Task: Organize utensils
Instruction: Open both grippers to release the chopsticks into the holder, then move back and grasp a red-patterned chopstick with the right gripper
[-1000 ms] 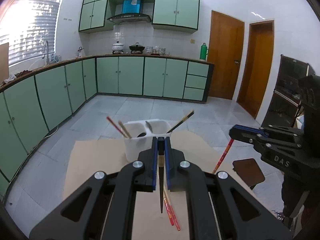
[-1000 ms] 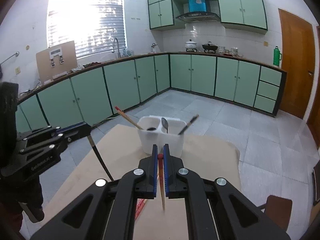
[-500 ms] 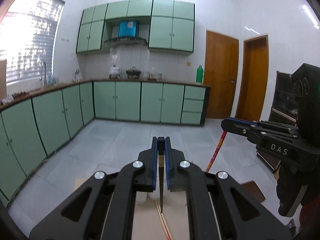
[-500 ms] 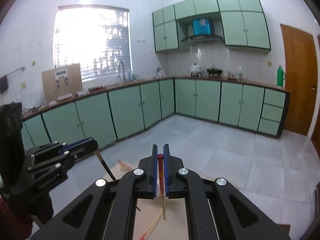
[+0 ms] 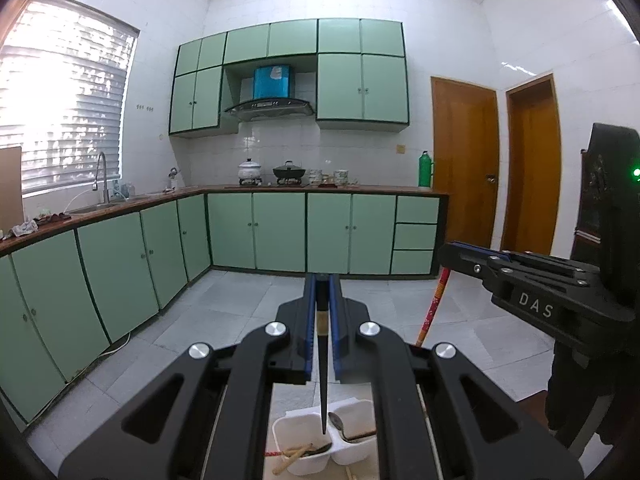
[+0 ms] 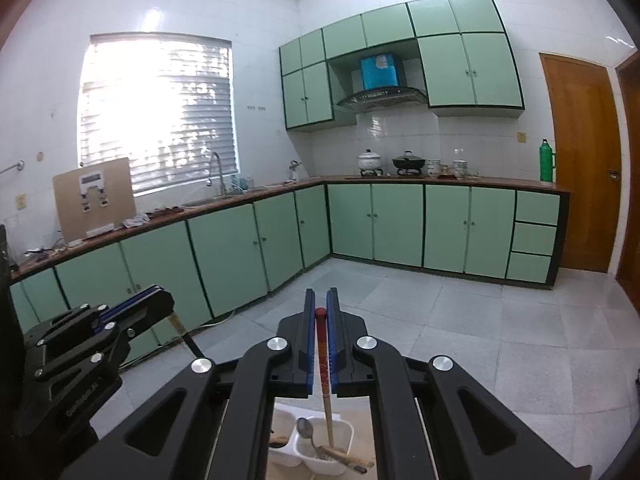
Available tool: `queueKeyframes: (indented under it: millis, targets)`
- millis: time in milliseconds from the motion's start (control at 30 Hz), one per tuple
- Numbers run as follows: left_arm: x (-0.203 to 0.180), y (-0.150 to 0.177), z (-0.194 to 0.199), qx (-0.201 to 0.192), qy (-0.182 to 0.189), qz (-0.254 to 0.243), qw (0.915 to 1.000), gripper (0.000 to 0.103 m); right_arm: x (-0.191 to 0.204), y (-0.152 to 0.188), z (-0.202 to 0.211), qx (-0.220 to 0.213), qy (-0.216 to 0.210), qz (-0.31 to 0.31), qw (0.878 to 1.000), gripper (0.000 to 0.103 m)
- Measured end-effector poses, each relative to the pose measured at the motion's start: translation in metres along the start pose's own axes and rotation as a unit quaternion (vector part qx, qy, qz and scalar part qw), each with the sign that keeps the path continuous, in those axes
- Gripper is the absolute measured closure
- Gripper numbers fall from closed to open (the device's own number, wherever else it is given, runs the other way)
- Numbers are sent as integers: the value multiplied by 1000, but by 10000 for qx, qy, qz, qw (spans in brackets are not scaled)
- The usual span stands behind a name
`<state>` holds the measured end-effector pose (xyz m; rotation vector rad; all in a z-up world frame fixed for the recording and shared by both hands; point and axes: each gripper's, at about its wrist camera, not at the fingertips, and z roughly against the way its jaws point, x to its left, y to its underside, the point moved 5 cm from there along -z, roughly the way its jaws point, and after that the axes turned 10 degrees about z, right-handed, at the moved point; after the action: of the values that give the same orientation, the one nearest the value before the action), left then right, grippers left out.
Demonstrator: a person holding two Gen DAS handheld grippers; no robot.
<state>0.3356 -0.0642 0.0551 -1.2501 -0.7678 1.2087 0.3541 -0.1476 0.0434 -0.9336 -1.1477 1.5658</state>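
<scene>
My left gripper [image 5: 321,280] is shut on a dark chopstick [image 5: 322,384] that hangs tip down over the white divided utensil holder [image 5: 300,426], near its middle wall. My right gripper [image 6: 321,294] is shut on a red-topped chopstick [image 6: 325,376] whose pale tip reaches into the holder's right compartment [image 6: 344,432]. The holder holds a metal spoon [image 6: 306,428] and several chopsticks lying inside. The right gripper also shows in the left wrist view [image 5: 472,254], and the left gripper in the right wrist view [image 6: 156,300].
The holder stands on a tan table [image 5: 280,392], mostly hidden by the gripper bodies. Green kitchen cabinets [image 5: 280,232], a tiled floor [image 6: 480,320] and wooden doors [image 5: 464,160] lie beyond.
Both grippers rose and moved forward over the holder, each keeping its chopstick. The holder went from ahead of the fingers to below them, and the chopstick tips now hang over it.
</scene>
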Motion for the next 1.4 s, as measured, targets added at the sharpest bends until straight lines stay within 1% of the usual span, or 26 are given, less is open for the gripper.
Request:
queueKeyframes:
  millis: [133, 233, 367, 433, 500, 533, 567, 600, 633, 700, 733, 800, 867, 933, 1000, 1033, 1100, 1133, 1200, 1233, 1300, 1400]
  targets:
    - [7, 15, -24, 118, -115, -35, 9999, 97, -2, 17, -24, 135, -3, -130, 9998, 98]
    - [15, 30, -41, 347, -171, 16, 9993, 97, -2, 32, -40, 310, 9, -153, 9994, 98]
    - [25, 46, -53, 650, -187, 91, 9977, 97, -1, 54, -53, 641, -86, -162, 9978, 97]
    - [30, 51, -52, 717, -223, 112, 9971, 96, -2, 61, -56, 739, -65, -132, 9972, 95]
    - [35, 53, -49, 703, -238, 119, 9972, 95, -5, 68, -55, 823, -53, -119, 9965, 89]
    - [36, 53, -46, 703, -250, 120, 9971, 91, -6, 70, -54, 836, -31, -123, 9964, 86]
    - [37, 52, -43, 696, -252, 130, 9972, 89, -7, 71, -52, 841, -13, -137, 9964, 80]
    - [37, 51, -40, 684, -252, 133, 9973, 84, -8, 72, -50, 838, -4, -158, 9964, 75]
    - [36, 51, -37, 674, -260, 123, 9973, 81, -10, 72, -45, 828, 4, -181, 9964, 73]
    - [36, 50, -27, 651, -282, 83, 9974, 79, -13, 72, -40, 785, 18, -201, 9967, 67]
    - [35, 50, -24, 635, -274, 85, 9976, 77, -14, 72, -35, 754, 36, -211, 9969, 65]
    - [36, 49, -12, 614, -282, 118, 9976, 70, -15, 71, -20, 645, 61, -238, 9976, 56]
    - [37, 50, 1, 566, -257, 142, 9980, 67, -18, 74, -3, 557, 115, -277, 9980, 52]
    - [37, 53, 16, 515, -292, 108, 9982, 61, -18, 76, 10, 494, 131, -295, 9983, 47]
    - [37, 58, 30, 484, -294, 105, 9983, 55, -17, 84, 29, 422, 184, -284, 9985, 38]
    - [37, 62, 38, 470, -288, 115, 9984, 52, -16, 87, 35, 404, 203, -270, 9986, 37]
    - [37, 73, 53, 456, -311, 105, 9984, 48, -12, 99, 52, 372, 243, -200, 9988, 29]
    - [37, 80, 61, 462, -308, 111, 9984, 45, -10, 103, 56, 375, 252, -179, 9988, 28]
    - [39, 97, 75, 508, -312, 145, 9981, 42, -5, 119, 70, 400, 241, -215, 9987, 22]
    - [40, 103, 80, 538, -335, 168, 9978, 40, -2, 127, 76, 404, 215, -243, 9987, 21]
    - [43, 123, 90, 653, -328, 257, 9970, 38, 4, 141, 86, 435, 223, -247, 9985, 14]
    - [51, 157, 108, 858, -389, 378, 9948, 34, 15, 167, 99, 513, 271, -274, 9979, 9]
